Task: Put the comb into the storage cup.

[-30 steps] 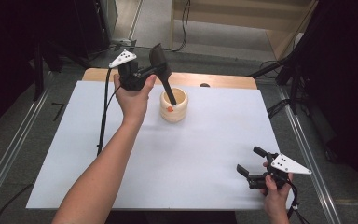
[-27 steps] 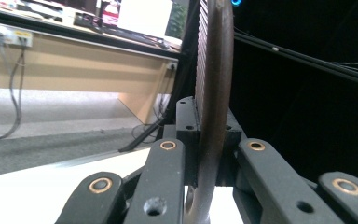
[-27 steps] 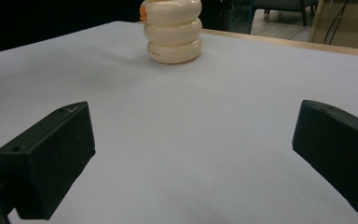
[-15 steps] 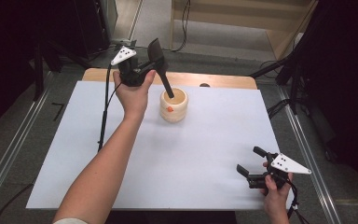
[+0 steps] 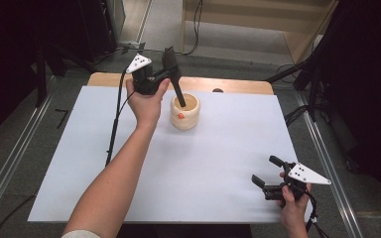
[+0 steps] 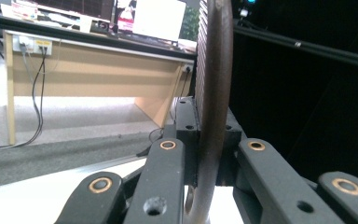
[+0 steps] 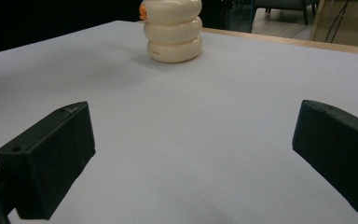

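A cream ribbed cup (image 5: 185,113) with a small orange mark stands on the white sheet (image 5: 218,163) near the table's far edge. My left gripper (image 5: 164,75) is just left of and above it, shut on a dark slotted spatula (image 5: 174,74) whose lower end reaches down inside the cup. In the left gripper view the spatula (image 6: 214,79) stands edge-on between the closed jaws of the left gripper (image 6: 209,144). My right gripper (image 5: 267,170) rests near the front right corner, open with nothing in it. In its own view the right gripper (image 7: 191,154) faces the cup (image 7: 175,32) far off.
The wooden table edge (image 5: 238,85) runs behind the sheet. Metal rails (image 5: 327,163) flank the table on both sides, with dark equipment beyond. The left gripper's black cable (image 5: 114,124) trails across the sheet's left part.
My left gripper rose briefly, then sank and shifted slightly right, with the spatula's lower end still in the cup. The right gripper has stayed in place.
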Available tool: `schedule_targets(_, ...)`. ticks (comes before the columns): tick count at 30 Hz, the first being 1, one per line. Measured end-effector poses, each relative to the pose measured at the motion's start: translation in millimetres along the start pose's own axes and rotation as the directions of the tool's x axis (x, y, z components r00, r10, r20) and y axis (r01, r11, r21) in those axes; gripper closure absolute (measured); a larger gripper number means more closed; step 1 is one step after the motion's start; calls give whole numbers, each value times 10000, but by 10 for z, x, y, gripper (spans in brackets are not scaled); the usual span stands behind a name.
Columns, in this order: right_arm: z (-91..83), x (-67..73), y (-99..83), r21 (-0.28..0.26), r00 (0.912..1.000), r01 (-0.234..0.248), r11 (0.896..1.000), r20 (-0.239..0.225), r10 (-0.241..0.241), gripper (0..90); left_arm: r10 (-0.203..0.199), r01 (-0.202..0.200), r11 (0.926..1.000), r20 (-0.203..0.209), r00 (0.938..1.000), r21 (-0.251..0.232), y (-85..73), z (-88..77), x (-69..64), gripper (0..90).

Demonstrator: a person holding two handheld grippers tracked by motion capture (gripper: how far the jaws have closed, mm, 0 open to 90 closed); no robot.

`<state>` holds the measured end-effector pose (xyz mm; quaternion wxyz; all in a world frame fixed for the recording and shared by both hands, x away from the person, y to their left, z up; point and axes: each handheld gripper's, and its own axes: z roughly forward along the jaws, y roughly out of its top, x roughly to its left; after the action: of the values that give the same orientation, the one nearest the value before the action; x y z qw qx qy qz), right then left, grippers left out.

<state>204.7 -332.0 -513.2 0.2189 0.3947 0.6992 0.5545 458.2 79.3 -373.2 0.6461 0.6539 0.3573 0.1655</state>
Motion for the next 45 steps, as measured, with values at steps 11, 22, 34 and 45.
schedule_targets(11, 8, 0, -1, 1, 10000, 24, 10000, -13, -24, 0, 64, -64, 9997, 10, 10000, 216, -138, 71, 10, 837)
schedule_targets(22, 15, -1, -3, 21, 10000, 21, 10000, -7, -21, 0, -59, 59, 9986, -5, 10000, 518, -260, 111, 55, 837)
schedule_targets(34, 20, 2, -5, 48, 10000, 1, 10000, -4, -1, 0, -304, 306, 9973, -44, 9995, 671, -379, 134, 90, 837)
schedule_targets(45, 28, 3, -4, 86, 10000, 41, 10000, -18, -41, 0, -686, 681, 9949, 41, 9976, 738, -479, 170, 76, 837)
